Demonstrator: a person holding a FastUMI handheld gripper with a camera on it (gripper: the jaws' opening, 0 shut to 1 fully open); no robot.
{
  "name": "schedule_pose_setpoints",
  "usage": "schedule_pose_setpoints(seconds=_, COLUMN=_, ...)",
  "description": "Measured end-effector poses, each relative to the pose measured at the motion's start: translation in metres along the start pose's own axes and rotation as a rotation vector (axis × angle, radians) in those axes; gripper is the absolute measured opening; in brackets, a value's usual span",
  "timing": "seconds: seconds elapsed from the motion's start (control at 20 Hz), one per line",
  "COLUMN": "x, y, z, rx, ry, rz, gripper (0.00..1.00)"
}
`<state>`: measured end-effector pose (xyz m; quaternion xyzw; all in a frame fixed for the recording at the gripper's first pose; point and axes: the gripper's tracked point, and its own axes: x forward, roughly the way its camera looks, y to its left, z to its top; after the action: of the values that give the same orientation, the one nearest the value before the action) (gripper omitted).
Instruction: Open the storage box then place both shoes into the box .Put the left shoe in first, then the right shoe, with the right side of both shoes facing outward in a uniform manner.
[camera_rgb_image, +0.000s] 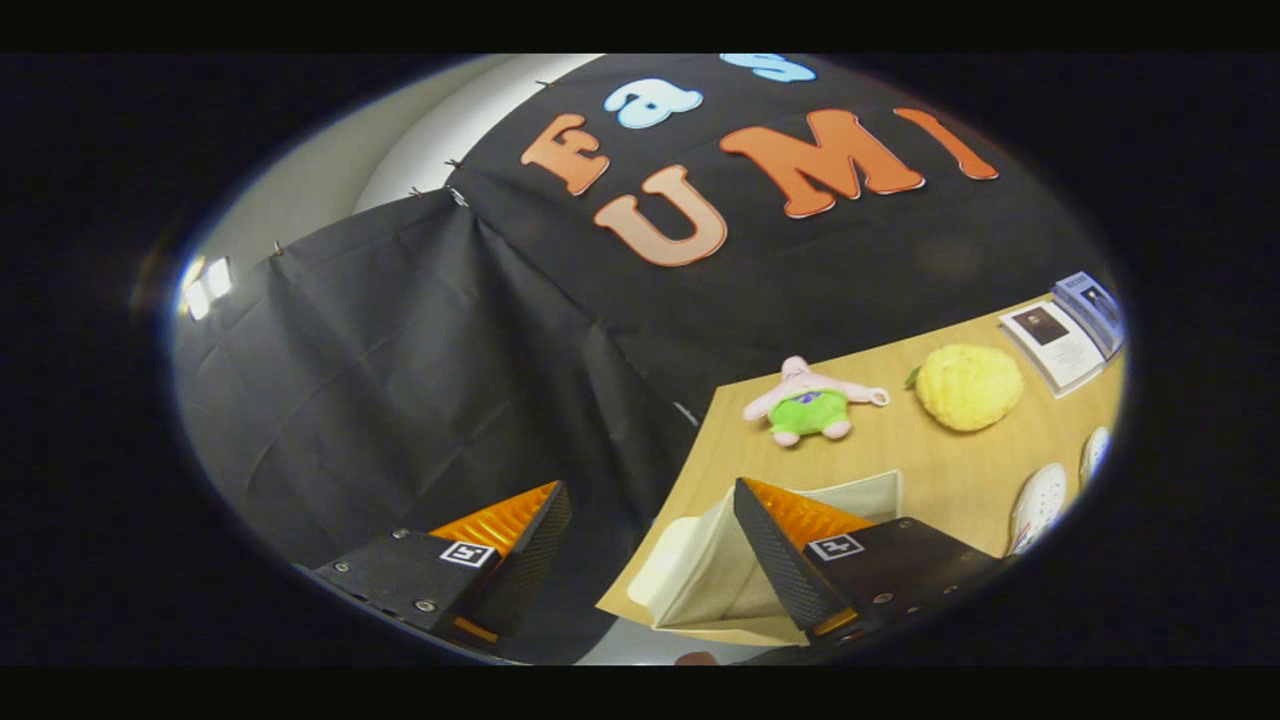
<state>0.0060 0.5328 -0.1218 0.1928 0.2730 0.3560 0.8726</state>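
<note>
Hanging across the left and centre of the frame, the black cloth wall (400, 380) of the booth falls in loose folds, pinned along its top edge. Behind it at the upper left a pale room wall (330, 170) shows, with a bright light (205, 285) near the left edge. At the bottom the gripper (650, 530) stands with its jaws open wide and nothing held; the left finger lies over the cloth, the right finger over the worktop. The wooden worktop (900, 460) fills the lower right, tilted in the view, its corner meeting the cloth. On its near corner sits the storage box (710, 580), a pale fabric box with its mouth open, partly behind the right finger. Beyond the fingers lies a pink plush toy (810, 402) in green shorts, and to its right a yellow knobbly fruit toy (968, 387). Farther right, at the worktop's far edge, lie two booklets (1065, 335). At the lower right two white shoes (1040, 505) rest on the worktop, well apart from the box.
</note>
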Motion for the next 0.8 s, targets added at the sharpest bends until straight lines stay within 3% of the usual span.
schedule_pose_setpoints(seconds=0.45, x=-0.073, y=-0.155, z=0.021, rx=-0.051, ry=-0.09, rz=-0.298, gripper=0.98)
schedule_pose_setpoints(seconds=0.8, x=-0.129, y=-0.266, z=-0.015, rx=-0.074, ry=-0.086, rz=-0.502, gripper=0.98)
